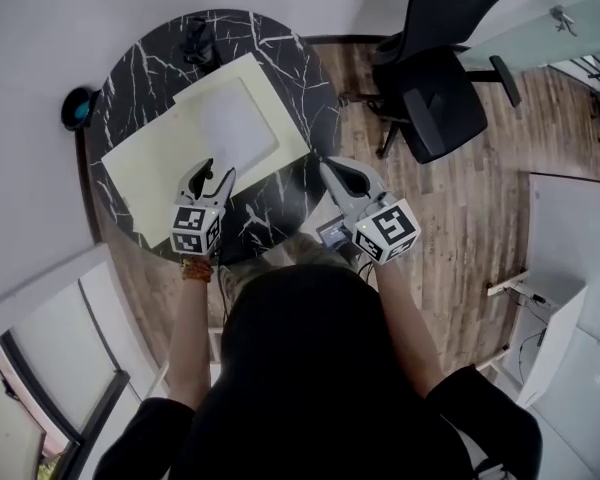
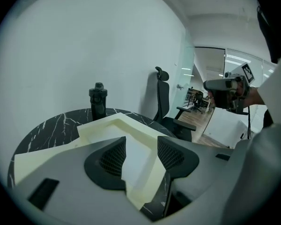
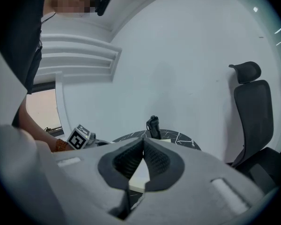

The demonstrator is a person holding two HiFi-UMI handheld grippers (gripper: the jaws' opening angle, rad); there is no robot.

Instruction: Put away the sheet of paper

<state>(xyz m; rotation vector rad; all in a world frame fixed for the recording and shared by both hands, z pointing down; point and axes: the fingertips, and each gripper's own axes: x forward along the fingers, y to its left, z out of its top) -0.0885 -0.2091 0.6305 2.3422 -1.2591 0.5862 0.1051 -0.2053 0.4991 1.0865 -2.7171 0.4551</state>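
On the round marbled surface (image 1: 150, 63), head view, the white sheet of paper (image 1: 235, 123) lies on a cream board (image 1: 145, 168), with a black bottle (image 1: 198, 40) at the far rim and an office chair (image 1: 440, 78) beside it. Left gripper view: the left hand-held gripper (image 2: 141, 143) hangs above the sheet's near part, jaws apart and empty. Right gripper view: the right hand-held gripper (image 3: 143, 143), near the rim, has its jaws closed tip to tip on nothing.

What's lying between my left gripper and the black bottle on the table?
The white sheet of paper on pale yellow folders, shown in the head view.
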